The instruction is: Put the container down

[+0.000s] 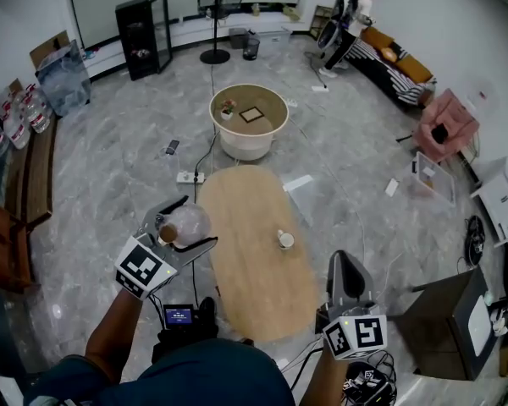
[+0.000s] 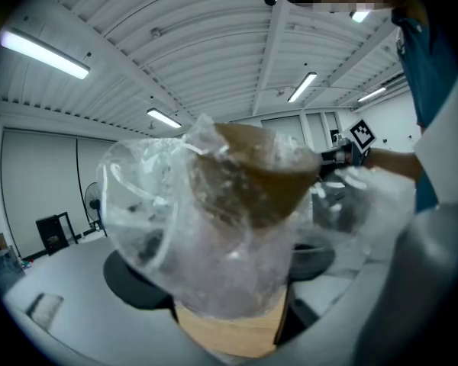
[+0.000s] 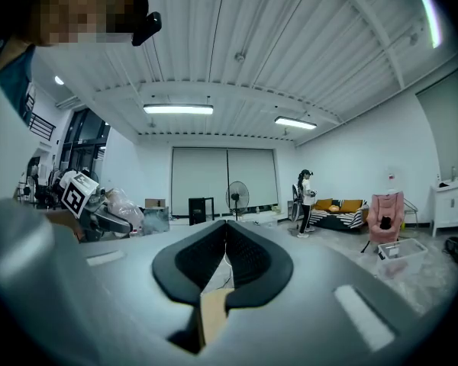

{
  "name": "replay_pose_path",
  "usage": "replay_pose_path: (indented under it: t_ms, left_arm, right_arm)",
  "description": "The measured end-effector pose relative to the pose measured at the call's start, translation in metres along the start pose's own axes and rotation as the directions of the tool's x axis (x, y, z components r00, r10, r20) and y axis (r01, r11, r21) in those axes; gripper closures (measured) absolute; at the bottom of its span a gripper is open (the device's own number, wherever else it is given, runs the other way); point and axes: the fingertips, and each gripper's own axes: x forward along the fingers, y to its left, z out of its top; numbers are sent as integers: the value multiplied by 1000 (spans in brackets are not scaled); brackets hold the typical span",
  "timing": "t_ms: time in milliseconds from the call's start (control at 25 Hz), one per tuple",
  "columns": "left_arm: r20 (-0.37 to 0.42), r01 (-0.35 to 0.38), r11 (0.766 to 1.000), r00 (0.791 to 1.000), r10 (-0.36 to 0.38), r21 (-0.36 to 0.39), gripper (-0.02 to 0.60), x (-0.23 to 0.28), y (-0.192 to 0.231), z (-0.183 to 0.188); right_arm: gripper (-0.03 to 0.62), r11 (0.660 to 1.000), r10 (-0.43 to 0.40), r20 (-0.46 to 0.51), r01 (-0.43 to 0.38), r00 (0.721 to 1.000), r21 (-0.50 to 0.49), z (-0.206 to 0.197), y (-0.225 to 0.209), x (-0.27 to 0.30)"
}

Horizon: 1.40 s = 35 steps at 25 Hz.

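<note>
The left gripper (image 1: pixel 186 227) clamps the clear plastic container (image 2: pixel 214 227) (a brown part shows at one end) at the left edge of the oval wooden table (image 1: pixel 250 269). The right gripper (image 3: pixel 225 259), jaws pressed together on nothing, is at the table's near right end.

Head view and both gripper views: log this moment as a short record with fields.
left gripper: shut on a clear crinkled plastic container with a brown part at one end
right gripper: jaws together, nothing between them
container position: held in the air by the left edge of the oval light wooden table, not set down
on table: small white cup
task state: container not yet put down
</note>
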Motion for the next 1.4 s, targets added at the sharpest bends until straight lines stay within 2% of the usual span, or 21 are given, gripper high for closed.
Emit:
replay_pose_path:
  t_ms: [400,760,1120,1400]
  left_arm:
    - [15,84,996,996,-84,-1,178,33,74,-25]
    - [22,118,993,993,-117,-22,178,42,114,-41]
    - [-3,96,994,995,-96,-47,178,50,116,-52]
    - [-54,17,998,998,-20,-61,178,50,99,-57]
  right_arm:
    - [583,997,-80,-53,79,995,-16,-9,24,65]
    - [583,996,-78,-91,75,993,-36,-10,45,112]
    - [583,999,-43,-116,41,992,-21,-23,38,126]
    - [583,998,54,-120,-53,991,18,-40,26,125]
